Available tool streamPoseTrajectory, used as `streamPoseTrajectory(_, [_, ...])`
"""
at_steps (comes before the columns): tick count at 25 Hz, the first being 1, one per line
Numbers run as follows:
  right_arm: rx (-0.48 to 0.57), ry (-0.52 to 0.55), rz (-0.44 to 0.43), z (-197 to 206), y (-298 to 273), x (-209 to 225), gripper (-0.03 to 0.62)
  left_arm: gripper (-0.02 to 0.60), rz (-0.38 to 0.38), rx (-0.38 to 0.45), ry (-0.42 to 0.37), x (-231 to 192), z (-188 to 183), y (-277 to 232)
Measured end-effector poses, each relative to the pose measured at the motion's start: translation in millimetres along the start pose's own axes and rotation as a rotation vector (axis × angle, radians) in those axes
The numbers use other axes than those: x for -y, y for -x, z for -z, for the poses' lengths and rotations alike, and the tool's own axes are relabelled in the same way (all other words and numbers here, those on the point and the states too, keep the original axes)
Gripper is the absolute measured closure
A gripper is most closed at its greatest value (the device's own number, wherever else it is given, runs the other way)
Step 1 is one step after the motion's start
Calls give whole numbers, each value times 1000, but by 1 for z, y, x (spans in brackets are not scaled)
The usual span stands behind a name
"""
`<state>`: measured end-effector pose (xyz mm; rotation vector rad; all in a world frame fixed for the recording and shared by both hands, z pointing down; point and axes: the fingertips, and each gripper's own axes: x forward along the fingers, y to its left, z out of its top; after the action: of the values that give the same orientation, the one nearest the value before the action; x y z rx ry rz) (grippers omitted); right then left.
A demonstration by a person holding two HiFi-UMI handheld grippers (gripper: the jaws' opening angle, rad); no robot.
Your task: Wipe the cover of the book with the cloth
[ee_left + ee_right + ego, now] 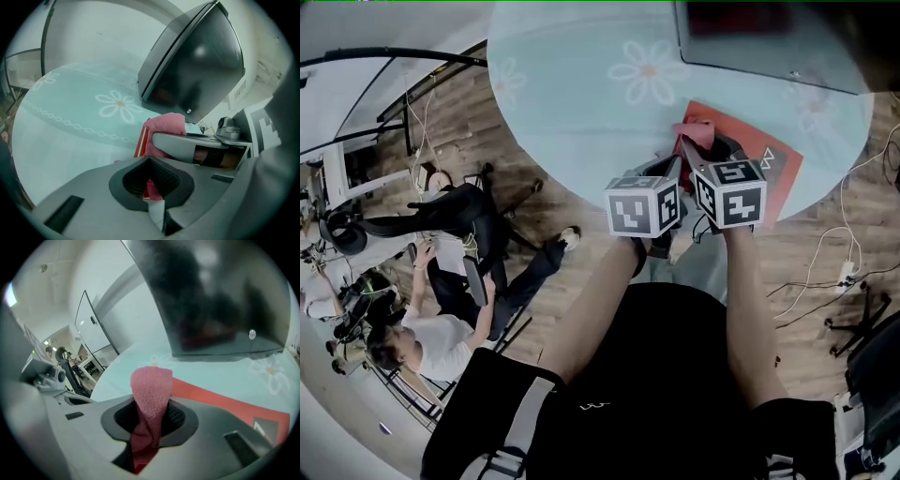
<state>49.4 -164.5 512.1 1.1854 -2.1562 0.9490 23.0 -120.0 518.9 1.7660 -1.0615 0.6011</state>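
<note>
A red book (773, 173) lies near the front edge of the round glass table (581, 103), to the right. A pink cloth (695, 132) sits bunched on the book's near-left corner. My right gripper (701, 150) is shut on this cloth (151, 390), which stands up out of its jaws above the red cover (225, 401). My left gripper (674, 171) is close beside it on the left. In the left gripper view the left gripper (152, 187) is shut on the book's red edge (139, 143) with white pages showing. The right gripper (197, 146) and cloth (164, 125) lie just ahead of it.
A dark open laptop (769, 37) stands at the table's far right, just behind the book (211, 301). Beyond the table's left edge, a person (441, 328) sits by office chairs. Cables and a power strip (846, 274) lie on the wooden floor at right.
</note>
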Motion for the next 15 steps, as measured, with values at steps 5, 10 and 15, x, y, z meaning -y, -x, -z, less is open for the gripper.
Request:
streamPoseTrajectory(5, [2,-9,-11,1,0,-1,494,568,0,-15,-14,-2,0,1])
streamPoseTrajectory(10, [14,-25,21,3,6,10,494,568,-10,-27,-62,13,2,-7])
streamPoseTrajectory(15, [29,-42,47,11,18,24,494,568,33,-49,-77,27,9,-14])
